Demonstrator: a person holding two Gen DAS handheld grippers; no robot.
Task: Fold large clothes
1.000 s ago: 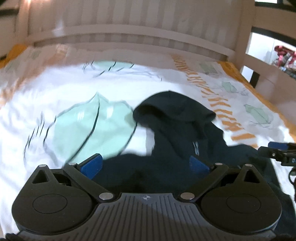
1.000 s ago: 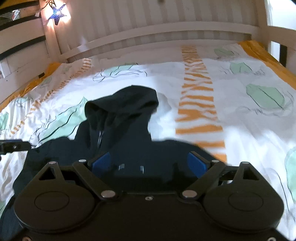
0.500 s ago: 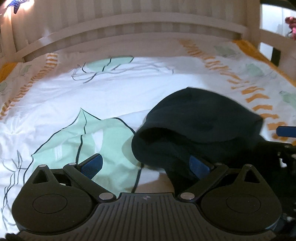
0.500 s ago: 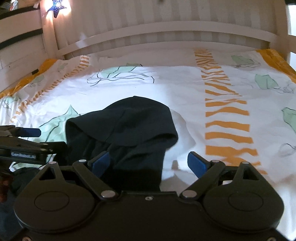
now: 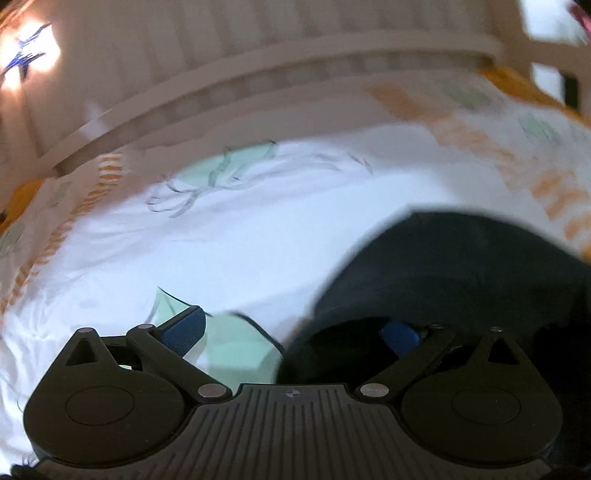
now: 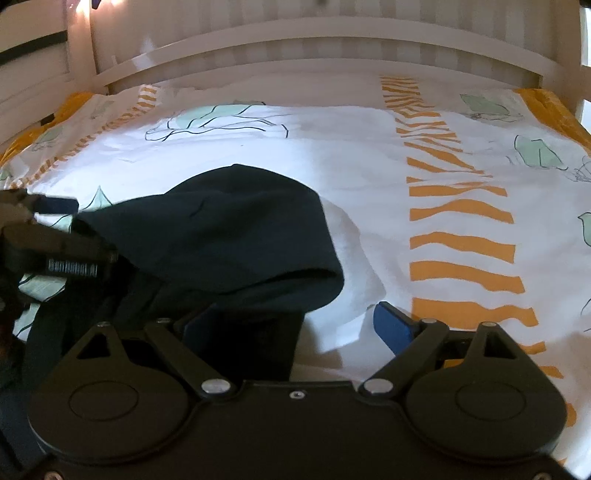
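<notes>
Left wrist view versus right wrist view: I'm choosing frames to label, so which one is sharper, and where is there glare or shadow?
Left wrist view: smeared by motion blur, the bedspread print streaked, a lamp flaring at upper left. Right wrist view: sharp, the dark hoodie and orange stripes crisp; hoodie folds go near black; slight glare on the headboard rail; fisheye bends that rail.

Matt dark cloth hoodie (image 6: pixel 236 236), smooth printed cotton sheet (image 6: pixel 332 140), glossy painted headboard (image 6: pixel 295 40)

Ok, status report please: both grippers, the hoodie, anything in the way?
Left gripper open, right gripper open, one each side of the hood. Dark hoodie unfolded on bedsheet. Nothing in the way.
</notes>
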